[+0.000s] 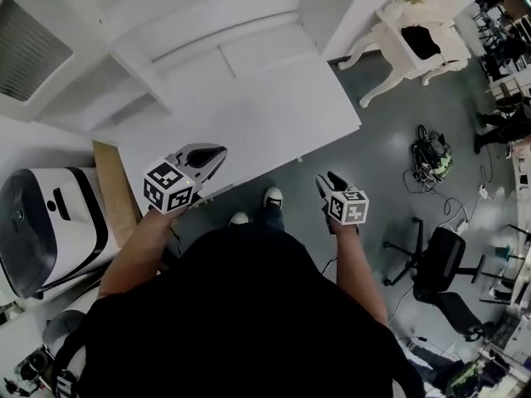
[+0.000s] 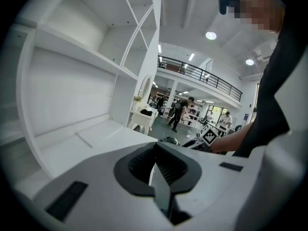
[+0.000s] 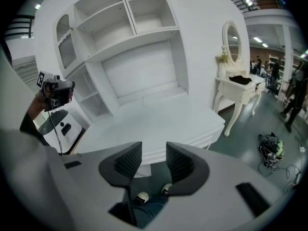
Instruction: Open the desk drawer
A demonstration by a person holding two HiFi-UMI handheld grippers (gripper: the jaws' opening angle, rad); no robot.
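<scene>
The white desk (image 1: 249, 114) with an open shelf hutch at its back fills the upper middle of the head view. Its front face with the drawer fronts (image 3: 192, 141) shows only in the right gripper view, and the drawers look closed. My left gripper (image 1: 211, 157) hovers over the desk's front edge, its jaws shut (image 2: 155, 165) with nothing between them. My right gripper (image 1: 328, 181) hangs over the floor off the desk's front right corner. Its jaws (image 3: 154, 160) stand open and empty, pointing at the desk front from a distance.
A white dressing table (image 1: 415, 44) with a mirror stands right of the desk. A cable bundle (image 1: 431, 156) and a black office chair (image 1: 440, 264) sit on the grey floor at right. A white-and-black machine (image 1: 50, 222) and a wooden board (image 1: 116, 189) stand at left.
</scene>
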